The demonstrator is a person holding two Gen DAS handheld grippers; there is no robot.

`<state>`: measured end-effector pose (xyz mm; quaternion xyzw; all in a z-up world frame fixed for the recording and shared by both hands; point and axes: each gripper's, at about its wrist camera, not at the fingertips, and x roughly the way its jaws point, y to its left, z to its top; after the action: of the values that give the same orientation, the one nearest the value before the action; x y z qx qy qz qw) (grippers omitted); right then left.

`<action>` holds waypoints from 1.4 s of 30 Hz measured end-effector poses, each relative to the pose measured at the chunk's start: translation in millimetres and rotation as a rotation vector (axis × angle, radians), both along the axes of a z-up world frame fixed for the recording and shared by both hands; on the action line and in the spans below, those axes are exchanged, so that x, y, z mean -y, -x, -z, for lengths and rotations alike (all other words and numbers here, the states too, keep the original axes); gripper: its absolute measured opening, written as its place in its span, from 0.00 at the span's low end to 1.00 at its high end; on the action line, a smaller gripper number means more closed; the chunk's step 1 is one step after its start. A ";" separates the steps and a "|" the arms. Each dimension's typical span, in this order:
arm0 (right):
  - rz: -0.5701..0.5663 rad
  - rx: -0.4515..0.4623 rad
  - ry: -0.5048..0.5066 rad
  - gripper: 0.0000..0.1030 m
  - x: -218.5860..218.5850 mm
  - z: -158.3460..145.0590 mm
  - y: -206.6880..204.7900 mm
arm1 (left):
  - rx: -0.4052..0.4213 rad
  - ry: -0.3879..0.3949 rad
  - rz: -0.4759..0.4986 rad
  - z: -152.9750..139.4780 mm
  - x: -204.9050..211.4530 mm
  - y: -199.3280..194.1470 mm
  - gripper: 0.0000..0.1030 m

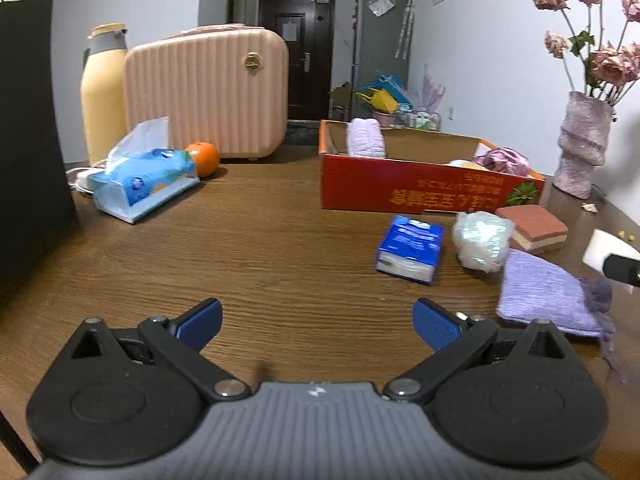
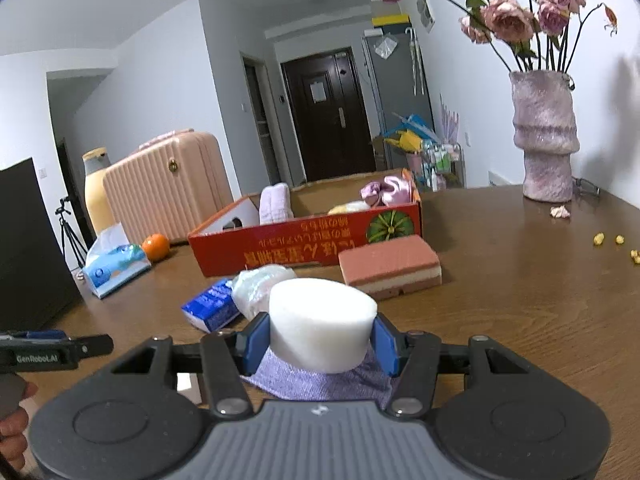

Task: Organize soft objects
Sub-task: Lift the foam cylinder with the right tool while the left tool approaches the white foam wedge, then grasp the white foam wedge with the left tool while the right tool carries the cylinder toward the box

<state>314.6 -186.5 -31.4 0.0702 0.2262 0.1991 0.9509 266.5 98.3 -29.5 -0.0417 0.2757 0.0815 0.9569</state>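
The right tongs (image 2: 322,339) clamp a white foam cylinder (image 2: 322,322) between their blue pads, above a purple knit pouch (image 2: 320,382). Ahead of them lie a layered sponge (image 2: 390,270) and the red cardboard box (image 2: 304,246). The left tongs (image 1: 316,320) gape wide over bare tabletop (image 1: 260,248), with a blue tissue pack (image 1: 410,248) ahead to their right.

"GenRobot.AI" on the left gripper (image 2: 56,350) (box print upside down, unreadable).

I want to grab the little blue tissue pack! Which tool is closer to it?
Left, probably. The open left tool faces the blue tissue pack across bare table. The right tool, shut on a white foam cylinder, sits farther off to its right.
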 end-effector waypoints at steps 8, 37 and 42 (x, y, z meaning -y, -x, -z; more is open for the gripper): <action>0.034 0.045 -0.025 0.52 16.5 -6.5 0.1 | -0.015 -0.001 0.088 3.4 32.1 -2.4 1.00; 0.037 0.072 0.029 0.52 49.3 -5.2 0.4 | -0.124 -0.053 0.172 26.5 90.7 -33.2 0.40; 0.040 0.071 0.038 0.52 48.2 -4.5 -0.3 | -0.116 -0.066 0.190 26.6 95.3 -30.8 0.34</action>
<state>314.9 -234.7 -26.9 0.0498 0.1948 0.1780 0.9633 297.3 3.0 -56.1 0.0210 0.3304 0.0020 0.9436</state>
